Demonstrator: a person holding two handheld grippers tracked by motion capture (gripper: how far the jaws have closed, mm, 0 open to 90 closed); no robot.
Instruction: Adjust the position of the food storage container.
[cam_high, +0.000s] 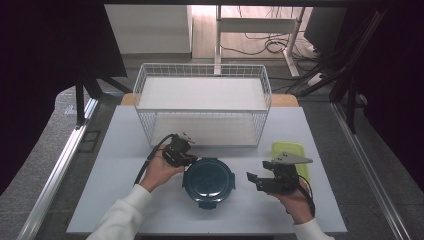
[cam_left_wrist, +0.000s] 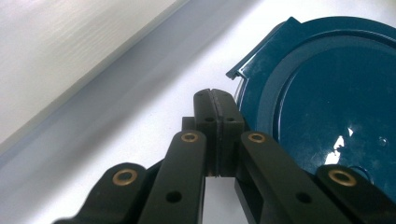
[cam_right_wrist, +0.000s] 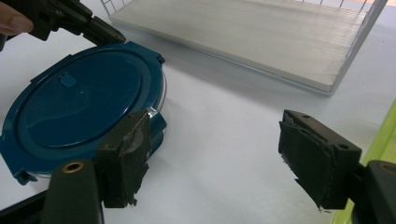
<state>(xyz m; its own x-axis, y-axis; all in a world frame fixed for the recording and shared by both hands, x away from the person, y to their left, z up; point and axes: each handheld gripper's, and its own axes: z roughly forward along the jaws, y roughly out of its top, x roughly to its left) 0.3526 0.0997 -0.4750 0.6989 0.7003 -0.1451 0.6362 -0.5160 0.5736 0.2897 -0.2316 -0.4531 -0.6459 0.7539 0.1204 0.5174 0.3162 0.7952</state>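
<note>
The right tongs (cam_high: 256, 180) sit nearest the person, low over the pale desk (cam_high: 125, 200), jaws spread wide with nothing between them. Just beside their open mouth, on the side toward the left tongs, lies the round dark-teal plastic container with a clip-on lid (cam_high: 208, 181), flat on the desk; in the right gripper view one worn pad (cam_right_wrist: 125, 158) stands just in front of its rim. The left tongs (cam_high: 192, 161) stand at the container's far edge, jaws pressed together on nothing, their tip just beside a raised lid clip (cam_left_wrist: 261, 55); whether it touches the rim I cannot tell. Beyond the right tongs, on their outer side, a flat yellow-green board (cam_high: 291, 150) lies on the desk. Farthest off, past both tongs, stands the white wire basket with a pale shelf board (cam_high: 202, 75).

A likely risk: the lid is glossy and the container sits loose, so a push from the closed left tongs could slide it toward the right tongs rather than lift a clip. The torn pad may also slip on the smooth rim.
</note>
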